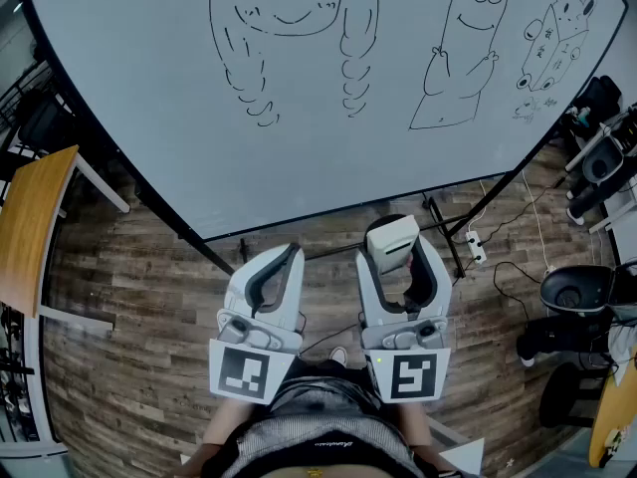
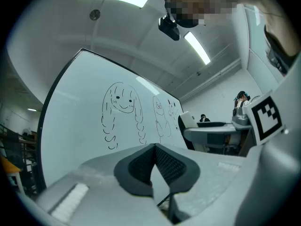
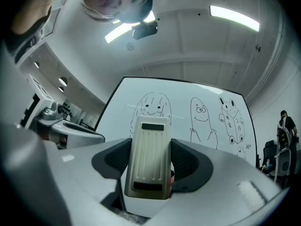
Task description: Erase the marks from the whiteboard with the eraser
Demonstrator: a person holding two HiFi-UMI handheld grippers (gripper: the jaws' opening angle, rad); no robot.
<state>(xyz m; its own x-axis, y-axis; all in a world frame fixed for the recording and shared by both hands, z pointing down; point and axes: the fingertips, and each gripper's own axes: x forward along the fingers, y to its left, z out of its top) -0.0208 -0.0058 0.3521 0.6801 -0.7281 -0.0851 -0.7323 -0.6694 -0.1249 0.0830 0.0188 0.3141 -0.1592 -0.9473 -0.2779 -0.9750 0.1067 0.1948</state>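
the right hand-held gripper (image 1: 403, 259) is clamped on the eraser (image 1: 391, 239), a cream-white block with a ribbed back that stands lengthwise between the dark pads and sticks out past the fingertips; the right gripper view shows it gripped by its two long sides. just beside it, the left hand-held gripper (image 1: 286, 259) has its jaws together with nothing between them, the pads meeting at the tips in the left gripper view. both are held close to the person's body, side by side, each with its marker cube nearest the camera. below them lies a wooden plank floor (image 1: 129, 297), with a white power strip (image 1: 474, 247) and cables near the dark stand legs. ahead is the whiteboard (image 1: 149, 88), apart from the eraser. it carries black line drawings: a smiling girl with braids (image 1: 289, 28), a bean-shaped figure (image 1: 463, 48) to her right, and a small animal holding a box (image 1: 552, 33) at the far right. all three drawings are unerased.
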